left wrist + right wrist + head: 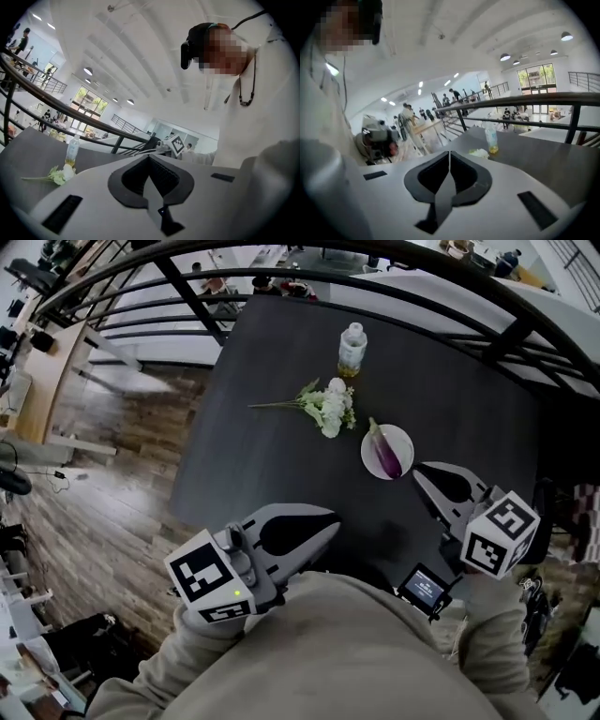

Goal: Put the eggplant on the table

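Note:
A purple eggplant (384,452) lies on a small white plate (401,437) on the dark table (272,465), right of centre. My right gripper (419,471) hovers just near of the plate, pointing towards it, jaws shut and empty. In the right gripper view the fingertips (449,153) meet with nothing between them. My left gripper (330,521) is held over the table's near edge, well left of the plate. Its jaws (149,157) also meet, empty. Neither gripper view shows the eggplant.
A bunch of white flowers (328,409) lies mid-table, with a clear bottle (352,349) standing behind it. A dark curved railing (450,296) runs round the far side. Wooden floor (112,484) lies to the left. A small screen device (424,587) hangs by my body.

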A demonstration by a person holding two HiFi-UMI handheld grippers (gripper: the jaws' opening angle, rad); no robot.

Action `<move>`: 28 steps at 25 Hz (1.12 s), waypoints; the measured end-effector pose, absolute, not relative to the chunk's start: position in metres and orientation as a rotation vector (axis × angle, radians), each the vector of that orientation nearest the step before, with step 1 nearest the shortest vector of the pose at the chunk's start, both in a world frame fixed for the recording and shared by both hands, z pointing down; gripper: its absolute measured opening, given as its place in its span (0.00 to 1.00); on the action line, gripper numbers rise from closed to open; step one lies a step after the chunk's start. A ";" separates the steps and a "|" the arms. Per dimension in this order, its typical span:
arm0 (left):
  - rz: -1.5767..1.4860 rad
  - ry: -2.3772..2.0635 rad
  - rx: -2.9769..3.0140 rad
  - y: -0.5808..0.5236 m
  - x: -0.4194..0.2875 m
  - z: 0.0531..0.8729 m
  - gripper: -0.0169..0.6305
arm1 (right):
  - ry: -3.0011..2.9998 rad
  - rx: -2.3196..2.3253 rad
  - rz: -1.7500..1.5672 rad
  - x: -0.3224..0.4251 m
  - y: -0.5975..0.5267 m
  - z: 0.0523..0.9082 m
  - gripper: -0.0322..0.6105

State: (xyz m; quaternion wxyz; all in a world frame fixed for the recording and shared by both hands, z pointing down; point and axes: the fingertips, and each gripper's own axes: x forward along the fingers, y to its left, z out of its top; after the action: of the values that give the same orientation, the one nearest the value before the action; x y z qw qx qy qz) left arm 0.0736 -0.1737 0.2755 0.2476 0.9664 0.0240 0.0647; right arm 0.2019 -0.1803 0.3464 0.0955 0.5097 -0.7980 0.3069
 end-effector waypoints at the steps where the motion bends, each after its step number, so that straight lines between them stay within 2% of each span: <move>1: 0.176 0.102 2.649 -0.173 0.082 0.270 0.03 | -2.455 1.550 0.897 0.201 -0.175 0.319 0.08; 4: 0.157 0.187 2.690 -0.169 0.108 0.252 0.03 | -2.653 1.650 0.772 0.205 -0.156 0.250 0.07; 8: 0.106 0.275 2.745 -0.164 0.133 0.228 0.03 | -2.691 1.729 0.568 0.207 -0.131 0.206 0.07; 28: 0.122 0.403 2.751 -0.164 0.157 0.220 0.03 | -2.586 1.786 0.512 0.214 -0.129 0.208 0.07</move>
State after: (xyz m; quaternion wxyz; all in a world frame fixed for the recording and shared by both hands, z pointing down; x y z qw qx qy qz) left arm 0.1567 -0.1643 0.2203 0.1784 0.9726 0.1425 0.0433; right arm 0.2138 -0.1289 0.2082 -0.0213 0.5608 -0.8119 0.1607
